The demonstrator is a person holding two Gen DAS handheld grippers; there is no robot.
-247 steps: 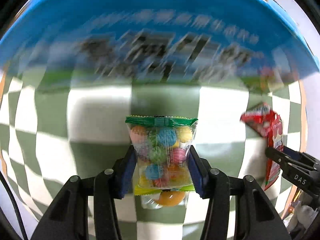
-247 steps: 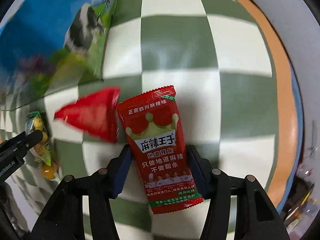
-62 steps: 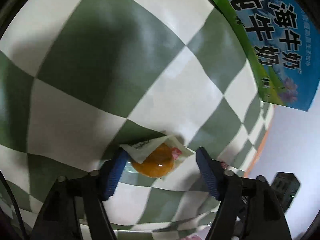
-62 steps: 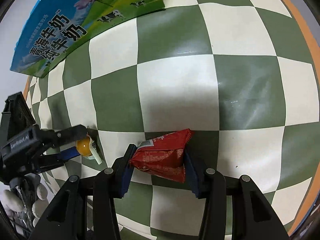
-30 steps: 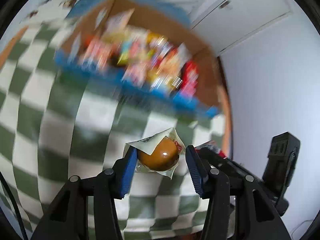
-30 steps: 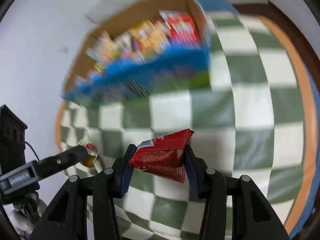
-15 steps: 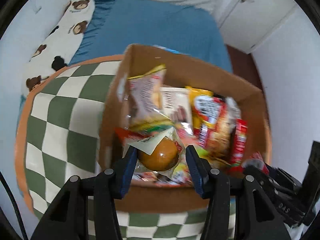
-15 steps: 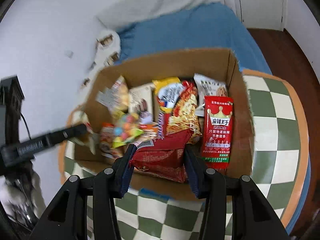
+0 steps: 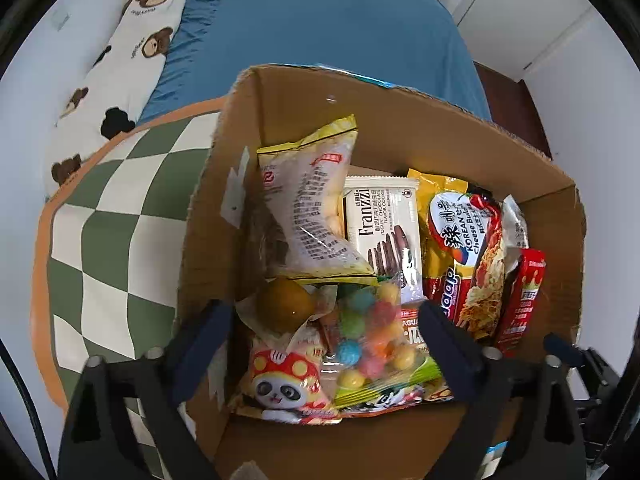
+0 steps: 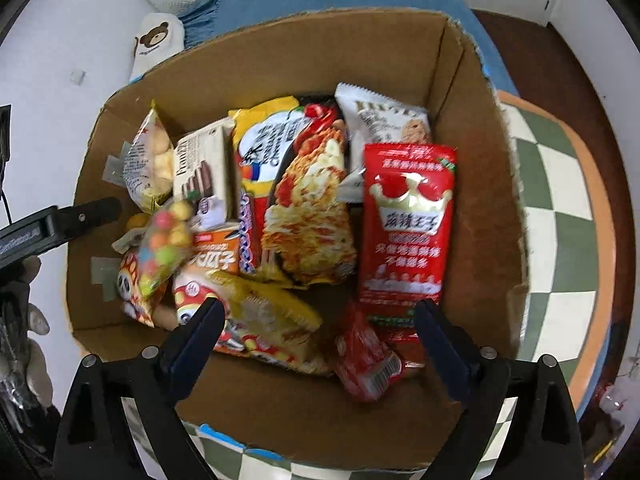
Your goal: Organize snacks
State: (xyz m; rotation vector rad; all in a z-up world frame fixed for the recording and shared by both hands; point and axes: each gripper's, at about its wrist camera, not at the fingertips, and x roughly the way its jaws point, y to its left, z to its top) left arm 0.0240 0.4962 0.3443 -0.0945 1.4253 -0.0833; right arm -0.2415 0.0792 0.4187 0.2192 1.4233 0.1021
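A cardboard box [image 9: 532,168] [image 10: 476,200] holds several snack packs. My left gripper [image 9: 322,328] hovers over its near left part, jaws opening wide. The orange jelly cup [image 9: 285,305] lies loose among the packs, clear of both pads, beside the bag of coloured candy balls [image 9: 370,338]. My right gripper [image 10: 316,326] hangs over the box's near side, jaws opening too. The small red packet [image 10: 366,360] has dropped free and sits blurred below the big red crown packet [image 10: 406,228]. The left gripper's finger [image 10: 64,216] shows at the left edge of the right wrist view.
The box stands on a green-and-white checked cloth [image 9: 104,232] with an orange border, on a round table. Behind it are a blue bed [image 9: 320,28] and a bear-print pillow [image 9: 124,64]. A gloved hand [image 10: 24,320] shows at lower left.
Both grippers were shut on their snacks over the box half a second ago; now both stand wide apart, and the jelly cup and the red packet lie in the box.
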